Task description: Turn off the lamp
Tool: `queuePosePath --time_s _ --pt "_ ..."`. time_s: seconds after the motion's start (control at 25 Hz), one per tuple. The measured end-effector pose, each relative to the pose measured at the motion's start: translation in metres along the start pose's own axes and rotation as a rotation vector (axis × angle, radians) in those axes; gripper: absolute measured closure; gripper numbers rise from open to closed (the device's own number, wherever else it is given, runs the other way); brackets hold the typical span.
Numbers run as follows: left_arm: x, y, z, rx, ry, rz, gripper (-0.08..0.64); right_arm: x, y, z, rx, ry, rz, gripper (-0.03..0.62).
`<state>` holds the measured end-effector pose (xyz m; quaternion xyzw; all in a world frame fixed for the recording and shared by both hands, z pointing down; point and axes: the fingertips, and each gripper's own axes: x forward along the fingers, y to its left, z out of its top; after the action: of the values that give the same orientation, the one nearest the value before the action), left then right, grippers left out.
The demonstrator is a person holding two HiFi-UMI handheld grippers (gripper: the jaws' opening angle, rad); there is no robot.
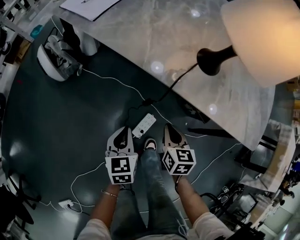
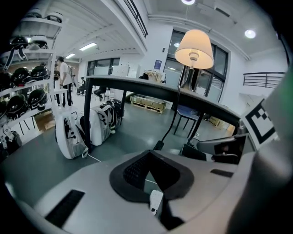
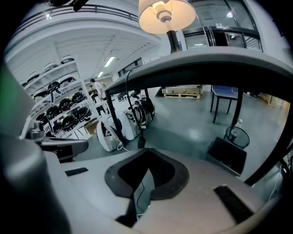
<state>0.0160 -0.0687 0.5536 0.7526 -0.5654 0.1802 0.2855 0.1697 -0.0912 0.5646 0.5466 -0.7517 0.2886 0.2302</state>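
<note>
The lamp (image 1: pixel 262 37) glows on the counter (image 1: pixel 140 37), well beyond the floor's power strip (image 1: pixel 144 125). Left gripper (image 1: pixel 123 130) and right gripper (image 1: pixel 169 127) hover either side of the strip, fingers closed, empty. A blunt jab may shove it aside.

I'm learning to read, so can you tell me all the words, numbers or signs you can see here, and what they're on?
No text here can be read.
Black-and-white square markers on the left tongs' cube and the right tongs' cube: patterns only, no letters.
White paper sheet on the grey marble table: print too small to read.
Small blue wall sign: too blurred to read.
</note>
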Motion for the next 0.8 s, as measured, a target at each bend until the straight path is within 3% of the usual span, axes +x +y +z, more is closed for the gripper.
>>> queuePosePath --time_s 0.32,0.8 --pt "0.029 0.007 -0.042 -0.018 0.016 0.005 0.566 0.034 0.0 -0.034 -0.074 0.045 0.042 0.594" --pt "0.048 0.02 -0.047 -0.023 0.007 0.012 0.566 0.08 0.016 -0.028 -0.078 0.046 0.126 0.589"
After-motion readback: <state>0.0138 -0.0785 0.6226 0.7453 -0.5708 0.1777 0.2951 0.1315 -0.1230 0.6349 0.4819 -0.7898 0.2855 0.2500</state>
